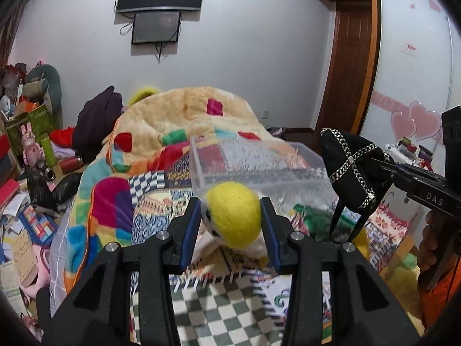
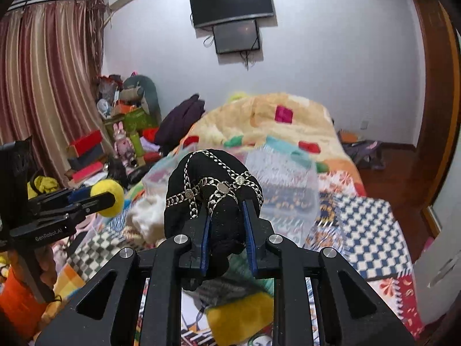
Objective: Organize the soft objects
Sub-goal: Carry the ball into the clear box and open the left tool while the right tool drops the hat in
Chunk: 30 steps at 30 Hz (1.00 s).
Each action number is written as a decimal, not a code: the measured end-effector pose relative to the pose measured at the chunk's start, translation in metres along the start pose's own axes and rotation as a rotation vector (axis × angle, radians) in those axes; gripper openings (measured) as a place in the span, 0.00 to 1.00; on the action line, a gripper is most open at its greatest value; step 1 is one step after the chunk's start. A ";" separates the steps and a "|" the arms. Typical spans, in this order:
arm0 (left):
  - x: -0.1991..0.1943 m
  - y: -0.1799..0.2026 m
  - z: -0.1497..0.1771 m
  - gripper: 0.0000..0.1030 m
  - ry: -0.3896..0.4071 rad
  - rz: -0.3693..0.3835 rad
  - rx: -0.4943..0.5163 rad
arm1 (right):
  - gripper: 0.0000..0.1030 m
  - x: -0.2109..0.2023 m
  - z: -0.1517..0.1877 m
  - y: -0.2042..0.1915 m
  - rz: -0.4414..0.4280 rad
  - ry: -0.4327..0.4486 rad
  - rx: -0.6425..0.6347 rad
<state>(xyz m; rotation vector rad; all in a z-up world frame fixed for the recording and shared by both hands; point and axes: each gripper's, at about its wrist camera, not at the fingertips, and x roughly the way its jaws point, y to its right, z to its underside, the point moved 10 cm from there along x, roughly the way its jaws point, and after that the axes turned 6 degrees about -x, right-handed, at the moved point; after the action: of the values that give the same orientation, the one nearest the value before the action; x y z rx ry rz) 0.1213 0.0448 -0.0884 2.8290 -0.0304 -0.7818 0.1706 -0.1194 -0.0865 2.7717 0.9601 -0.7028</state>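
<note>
Left wrist view shows the round yellow felt plush toy (image 1: pixel 234 214) pinched between the left gripper (image 1: pixel 232 225) pads, just in front of the clear plastic storage box (image 1: pixel 259 167) on the patchwork bed quilt (image 1: pixel 161 201). Right wrist view alone shows the right gripper (image 2: pixel 227 230) clamping the black chain-trimmed fabric cap (image 2: pixel 211 190), held before that box.

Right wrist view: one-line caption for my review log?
Right gripper holds a black chain-trimmed hat above the quilted bed, clear bin ahead.
</note>
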 end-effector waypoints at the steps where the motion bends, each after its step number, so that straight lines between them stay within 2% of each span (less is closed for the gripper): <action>1: 0.001 0.001 -0.006 0.40 0.008 0.003 0.000 | 0.18 -0.001 -0.004 0.004 0.008 0.007 0.003; 11: 0.021 0.009 -0.051 0.40 0.053 0.014 0.006 | 0.18 0.006 -0.042 0.036 0.079 0.065 0.031; 15: 0.037 0.012 -0.059 0.40 0.031 0.017 0.010 | 0.18 0.014 -0.047 0.041 0.081 0.069 0.044; 17: 0.047 0.013 -0.060 0.40 0.012 0.019 0.007 | 0.18 0.021 -0.048 0.042 0.070 0.064 0.048; 23: 0.081 0.015 -0.050 0.40 -0.097 0.004 0.058 | 0.18 0.039 -0.038 0.045 0.106 0.017 0.009; 30: 0.118 0.015 -0.035 0.40 -0.223 0.014 0.071 | 0.18 0.063 -0.016 0.054 0.118 -0.078 -0.001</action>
<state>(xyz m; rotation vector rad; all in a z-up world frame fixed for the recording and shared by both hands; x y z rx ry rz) 0.2411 0.0282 -0.1163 2.7880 -0.1131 -1.1104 0.2533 -0.1224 -0.1031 2.7502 0.7756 -0.7855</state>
